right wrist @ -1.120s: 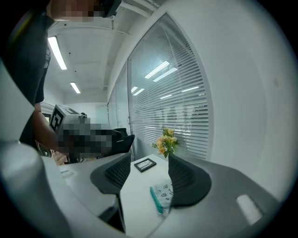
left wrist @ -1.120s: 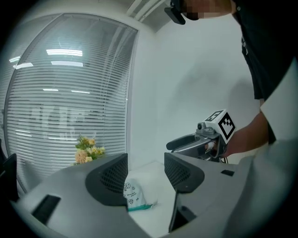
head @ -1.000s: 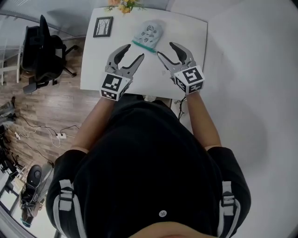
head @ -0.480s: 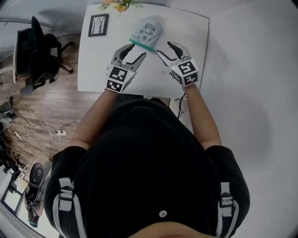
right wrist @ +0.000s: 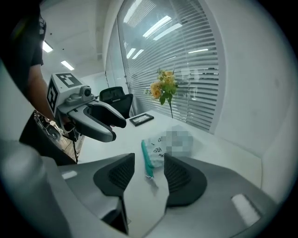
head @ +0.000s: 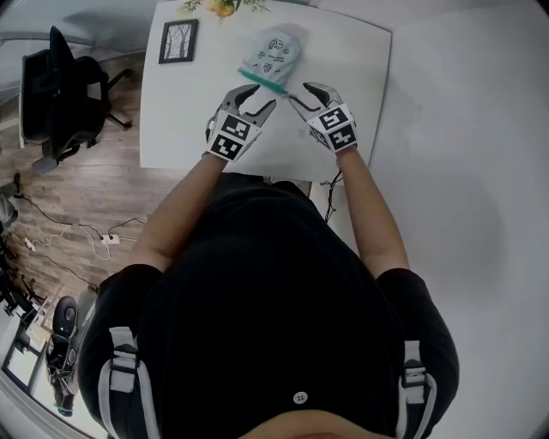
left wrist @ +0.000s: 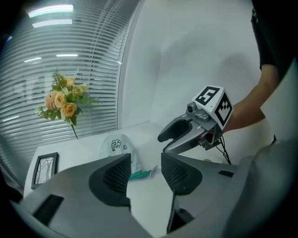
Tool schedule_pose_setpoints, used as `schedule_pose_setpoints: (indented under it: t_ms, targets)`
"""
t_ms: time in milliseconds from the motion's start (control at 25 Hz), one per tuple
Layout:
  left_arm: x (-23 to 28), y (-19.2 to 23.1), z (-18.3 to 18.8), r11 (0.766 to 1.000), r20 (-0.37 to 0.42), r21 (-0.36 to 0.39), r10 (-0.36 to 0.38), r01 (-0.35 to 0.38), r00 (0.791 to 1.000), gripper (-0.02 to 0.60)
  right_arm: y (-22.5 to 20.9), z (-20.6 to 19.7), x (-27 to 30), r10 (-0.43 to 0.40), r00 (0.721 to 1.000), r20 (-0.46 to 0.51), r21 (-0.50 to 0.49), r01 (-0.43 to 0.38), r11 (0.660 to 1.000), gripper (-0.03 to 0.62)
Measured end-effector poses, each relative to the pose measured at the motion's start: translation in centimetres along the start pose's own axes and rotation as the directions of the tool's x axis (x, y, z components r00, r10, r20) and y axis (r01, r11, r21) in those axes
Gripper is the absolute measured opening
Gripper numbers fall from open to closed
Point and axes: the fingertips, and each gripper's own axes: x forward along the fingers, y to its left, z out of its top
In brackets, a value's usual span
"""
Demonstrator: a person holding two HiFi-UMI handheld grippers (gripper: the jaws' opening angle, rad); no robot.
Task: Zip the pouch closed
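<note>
My left gripper and right gripper are low over the white tabletop. Both sets of jaws are released and have just been closing a little, with nothing pinched between them. The pouch lies flat just beyond the tips, its green zipper edge facing me and showing through both gaps; a framed picture and flowers are at the far edge.

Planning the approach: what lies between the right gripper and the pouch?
Only bare table, per the head view. The right gripper's jaws, nothing between them, have just been closing.
</note>
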Motion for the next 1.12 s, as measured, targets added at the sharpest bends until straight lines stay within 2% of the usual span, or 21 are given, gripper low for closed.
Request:
schedule_pose_setpoints:
  t_ms: [240, 600, 960, 1120]
  targets:
    - [2.1, -0.2, -2.5, 1.000, -0.064, -0.014, -0.027, 0.027, 0.998, 0.190, 0.0, -3.8, 2.3, 0.025, 0.990, -0.140, -0.048, -0.032, 0.998, 0.189]
    - [4.6, -0.5, -5.6, 0.998, -0.167, -0.014, -0.062, 0.061, 0.984, 0.150, -0.3, -8.1, 5.5, 0.016, 0.947, -0.322, -0.120, -0.058, 0.991, 0.156]
    - [7.3, -1.3, -8.2, 0.994, -0.257, -0.012, -0.107, 0.108, 0.960, 0.138, -0.5, -10.1, 7.2, -0.001, 0.920, -0.392, -0.155, -0.065, 0.986, 0.130]
    - [8.0, -1.2, -8.7, 0.993, -0.274, -0.011, -0.114, 0.115, 0.955, 0.135, -0.5, -10.1, 7.5, -0.005, 0.920, -0.391, -0.166, -0.066, 0.984, 0.110]
